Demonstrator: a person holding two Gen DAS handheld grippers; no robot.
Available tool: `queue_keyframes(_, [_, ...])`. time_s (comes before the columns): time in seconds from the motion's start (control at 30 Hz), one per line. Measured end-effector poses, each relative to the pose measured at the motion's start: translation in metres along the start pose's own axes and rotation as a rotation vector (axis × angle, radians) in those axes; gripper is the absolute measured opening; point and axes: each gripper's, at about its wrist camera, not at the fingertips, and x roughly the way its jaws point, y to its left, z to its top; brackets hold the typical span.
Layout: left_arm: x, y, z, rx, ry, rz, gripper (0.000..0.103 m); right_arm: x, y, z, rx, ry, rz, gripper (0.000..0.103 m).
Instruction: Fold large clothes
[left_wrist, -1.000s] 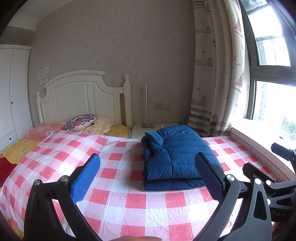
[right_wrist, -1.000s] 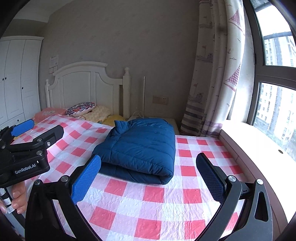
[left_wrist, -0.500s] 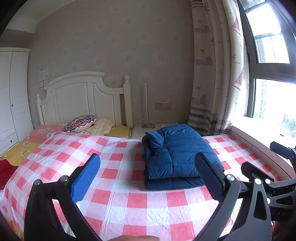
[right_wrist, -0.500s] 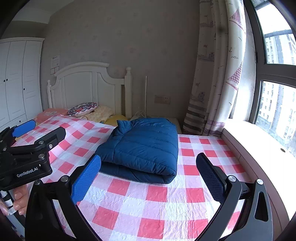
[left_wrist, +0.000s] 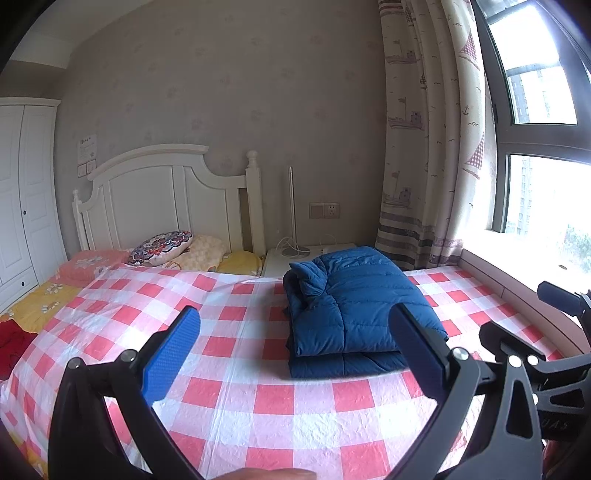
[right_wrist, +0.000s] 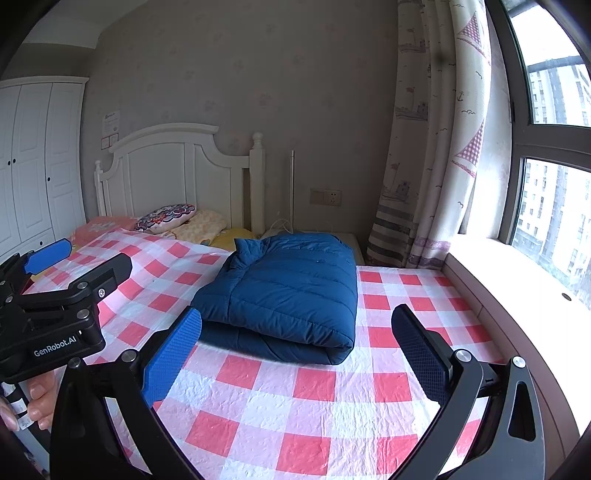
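Both cameras have lifted slightly; left gripper (left_wrist: 295, 354) and right gripper (right_wrist: 297, 354) stay wide apart, empty, above the folded dark-blue quilted jacket (left_wrist: 354, 306) on the red-and-white checked sheet (left_wrist: 240, 402).

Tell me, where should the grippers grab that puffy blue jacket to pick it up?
Probably the blue jacket at its thick rounded fold nearest the grippers, coming in low from the near side. All layers meet there, so one pinch could hold the bundle. Both the left gripper and right gripper are open, empty.
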Motion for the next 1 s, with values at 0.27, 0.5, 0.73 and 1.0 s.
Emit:
queue_keyframes(0.27, [0.0, 0.0, 0.0, 0.002, -0.002, 0.001, 0.101, -0.001, 0.001, 0.0, 0.002, 0.004, 0.002, 0.099])
queue_keyframes(0.5, [-0.001, -0.001, 0.0, 0.004, 0.0, 0.001, 0.101, 0.0, 0.003, -0.001, 0.003, 0.008, 0.005, 0.099])
queue_keyframes(0.73, [0.0, 0.001, -0.001, 0.006, -0.005, 0.001, 0.101, 0.0, 0.005, -0.002, 0.005, 0.01, 0.005, 0.099])
queue_keyframes(1.0, [0.021, 0.006, -0.01, 0.021, 0.044, -0.067, 0.101, 0.017, 0.004, -0.013, 0.015, 0.057, 0.018, 0.099])
